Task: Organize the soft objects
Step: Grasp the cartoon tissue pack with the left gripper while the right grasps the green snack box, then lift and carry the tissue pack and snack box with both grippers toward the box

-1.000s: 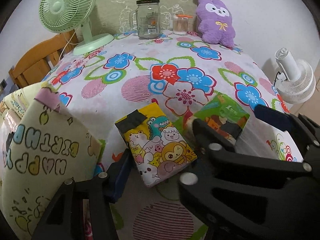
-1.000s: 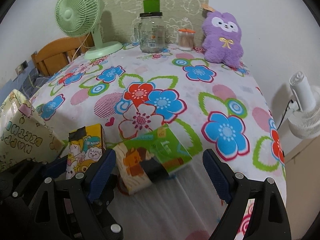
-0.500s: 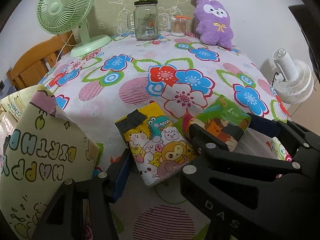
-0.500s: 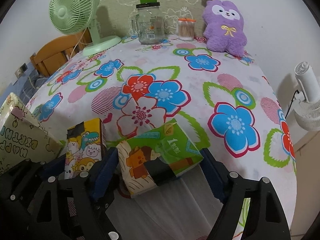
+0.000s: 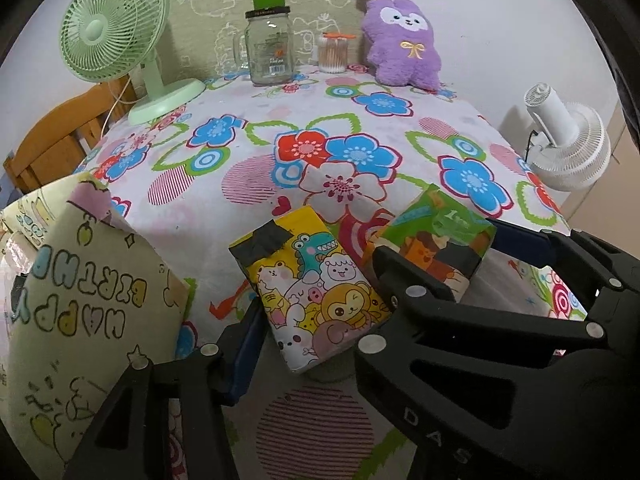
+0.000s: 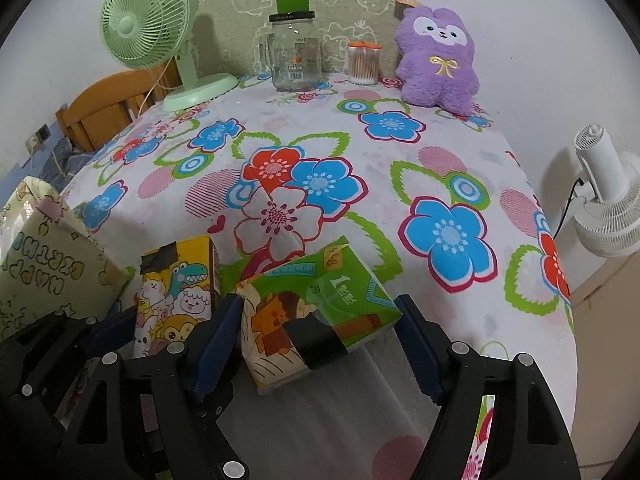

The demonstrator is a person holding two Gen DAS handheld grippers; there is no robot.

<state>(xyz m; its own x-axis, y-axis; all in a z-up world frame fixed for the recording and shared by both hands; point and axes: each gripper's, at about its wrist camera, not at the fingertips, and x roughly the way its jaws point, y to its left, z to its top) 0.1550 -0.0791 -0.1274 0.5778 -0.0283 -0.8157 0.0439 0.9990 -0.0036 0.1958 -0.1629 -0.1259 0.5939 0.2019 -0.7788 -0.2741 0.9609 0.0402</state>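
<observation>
A yellow cartoon tissue pack [image 5: 312,286] lies at the near edge of the flowered table [image 5: 320,128]. My left gripper [image 5: 316,320] is open, its jaws on either side of this pack. A green tissue pack [image 6: 316,312] lies to its right. My right gripper [image 6: 320,328] is open and straddles the green pack, blue pads close to its sides. The green pack also shows in the left wrist view [image 5: 440,240], and the yellow pack in the right wrist view [image 6: 176,292]. A purple plush [image 6: 438,60] sits at the far right of the table.
A "Happy Birthday" gift bag [image 5: 76,300] stands open at the near left. A green desk fan [image 5: 116,36], a glass jar [image 5: 270,52] and a cotton swab jar [image 5: 332,52] stand at the back. A white fan [image 5: 568,140] stands beside the table, right.
Both grippers have moved forward along the table. The right gripper's jaws now flank the green pack closely. The packs have not moved.
</observation>
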